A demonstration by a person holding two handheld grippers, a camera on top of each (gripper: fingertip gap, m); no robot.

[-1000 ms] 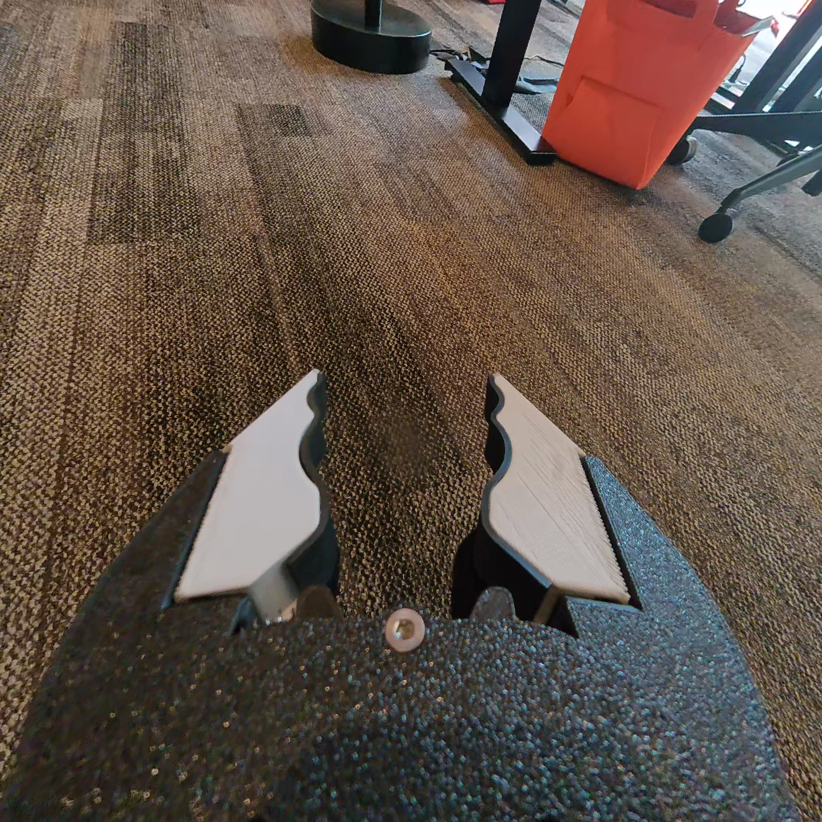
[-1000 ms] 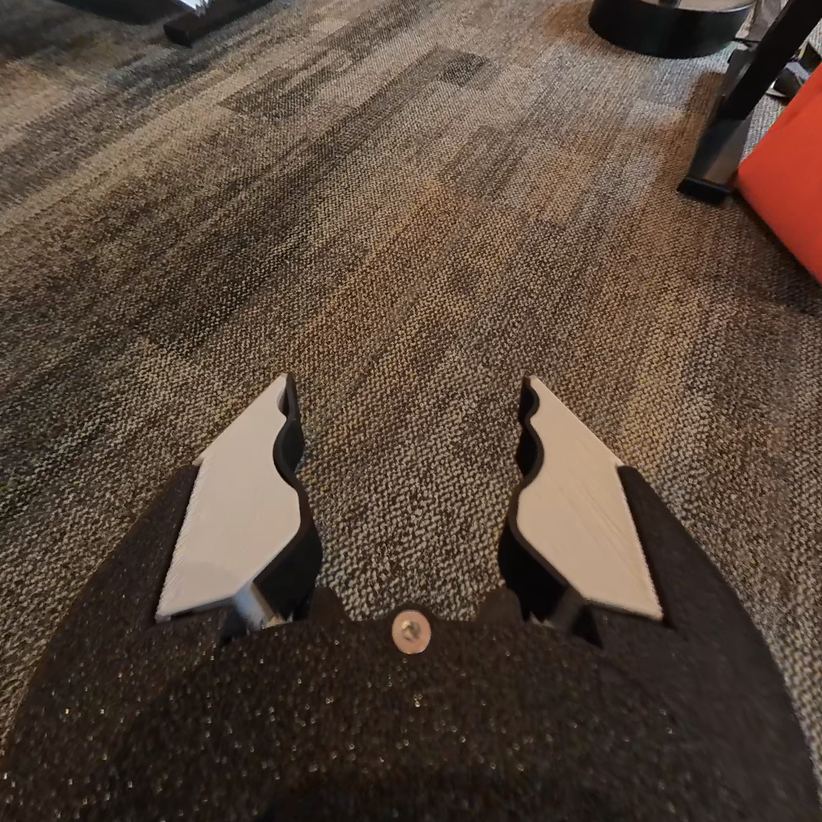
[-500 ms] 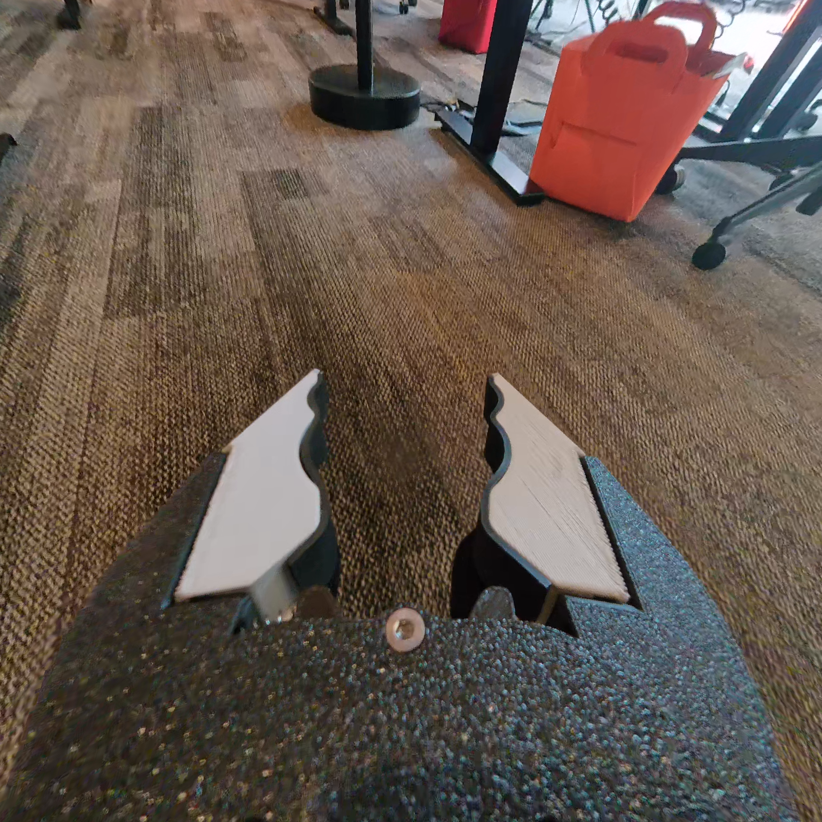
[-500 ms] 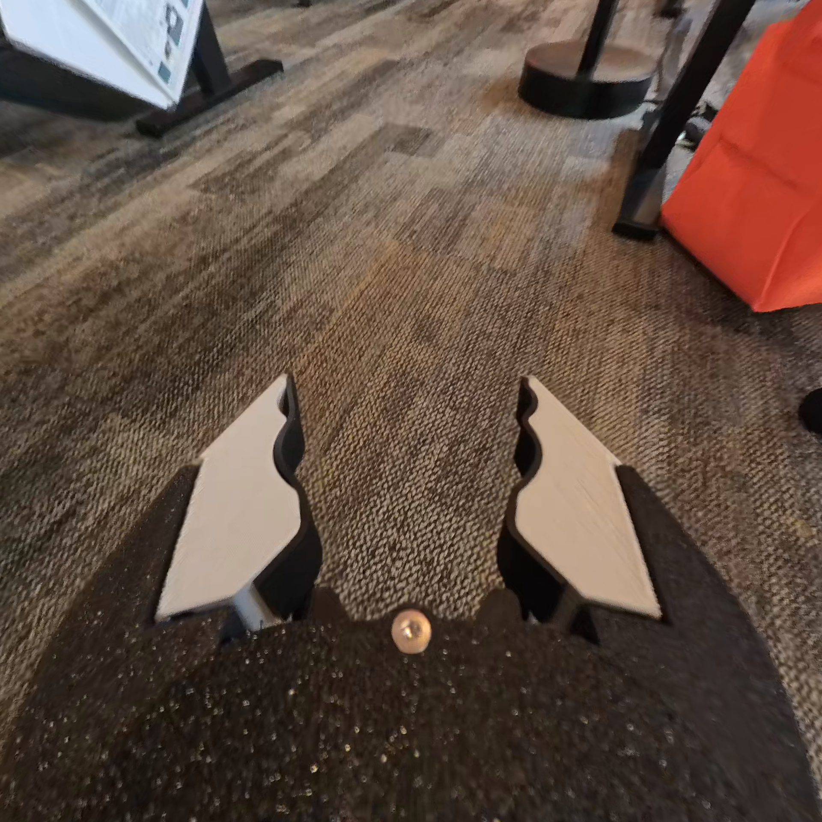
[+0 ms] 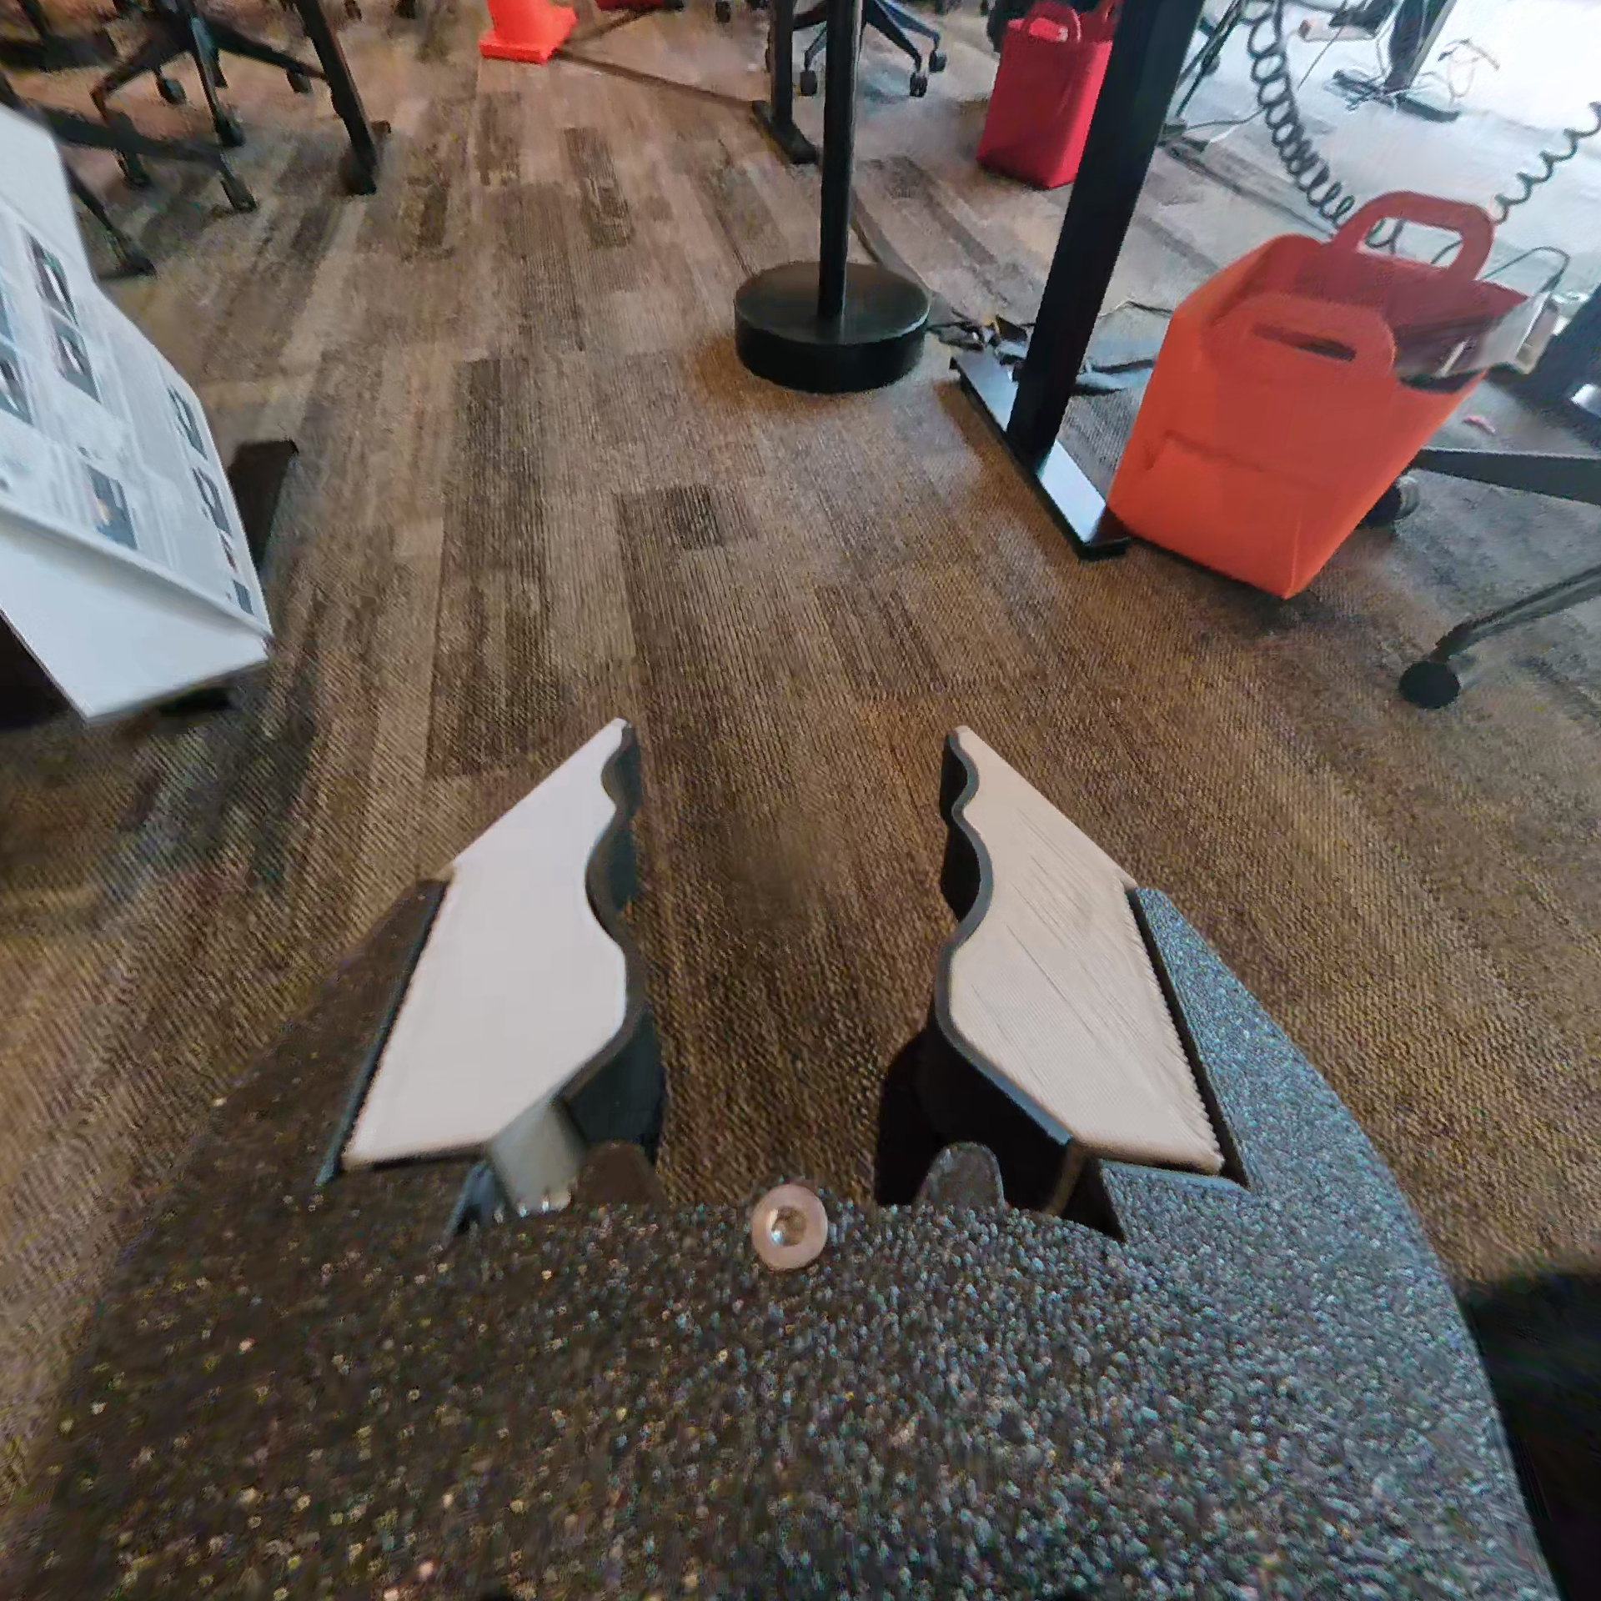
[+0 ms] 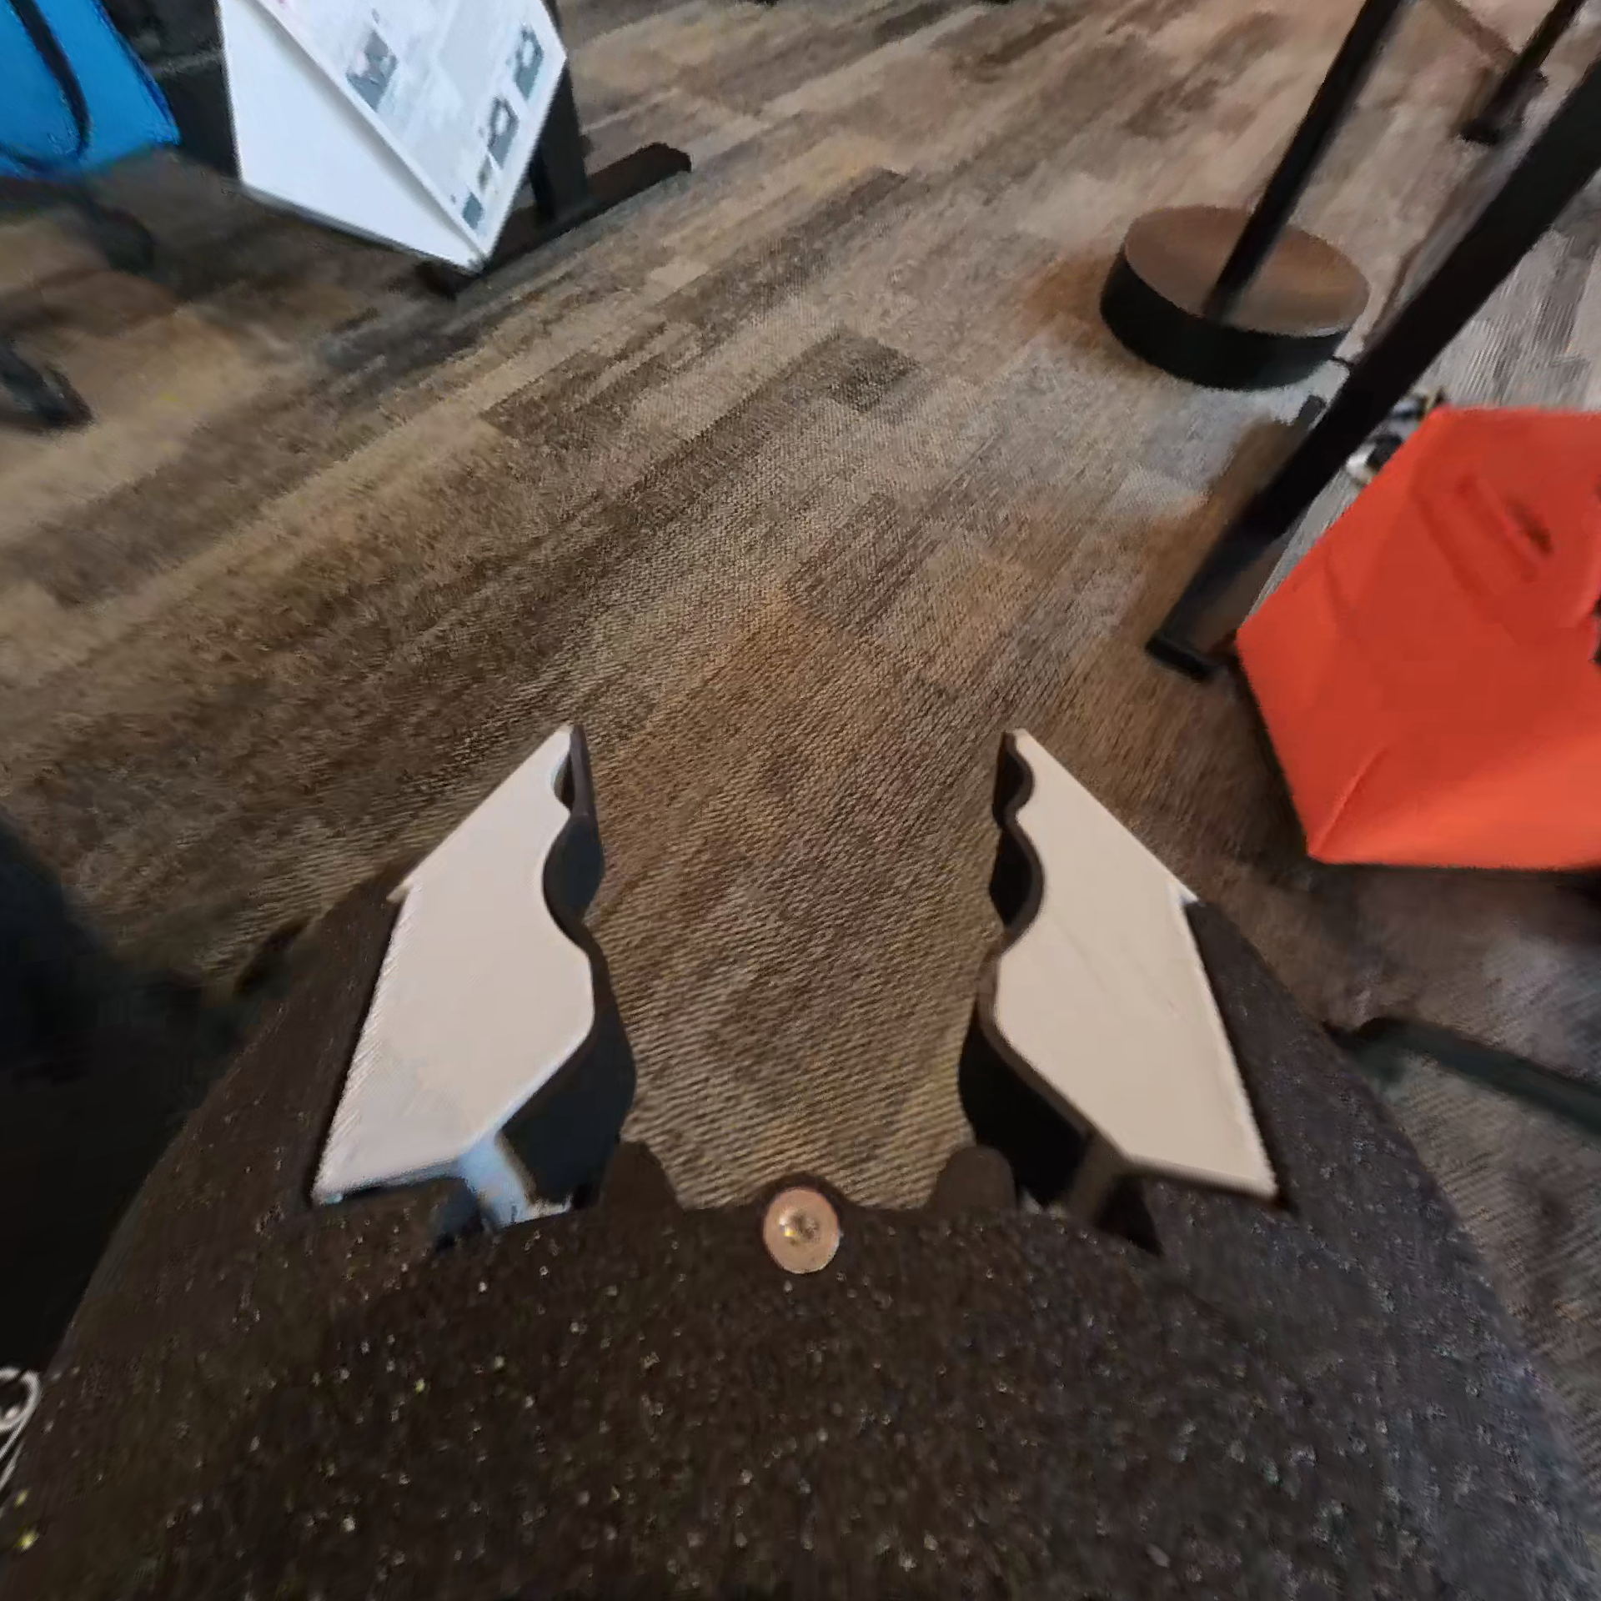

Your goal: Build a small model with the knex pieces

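Observation:
My left gripper (image 5: 788, 745) is open and empty, held above brown-grey carpet (image 5: 780, 624). My right gripper (image 6: 788, 745) is also open and empty over the same carpet (image 6: 693, 537). Both have white fingers on black speckled bodies. An orange bag with handles (image 5: 1282, 416) stands on the floor ahead to the right in the left wrist view. It also shows in the right wrist view (image 6: 1429, 658), close to the right finger. Neither gripper touches anything.
A black round stand base (image 5: 832, 325) with a pole and a black table leg (image 5: 1074, 286) stand ahead. A white printed board (image 5: 113, 485) leans at the left, also in the right wrist view (image 6: 390, 113). A red bag (image 5: 1048, 95), chair castor (image 5: 1429, 680) and blue object (image 6: 61, 87) lie farther off.
Both grippers have tilted up and pulled back from the floor, so more of the room shows: the white board, stand base and whole orange bag came into view. Jaws stayed open.

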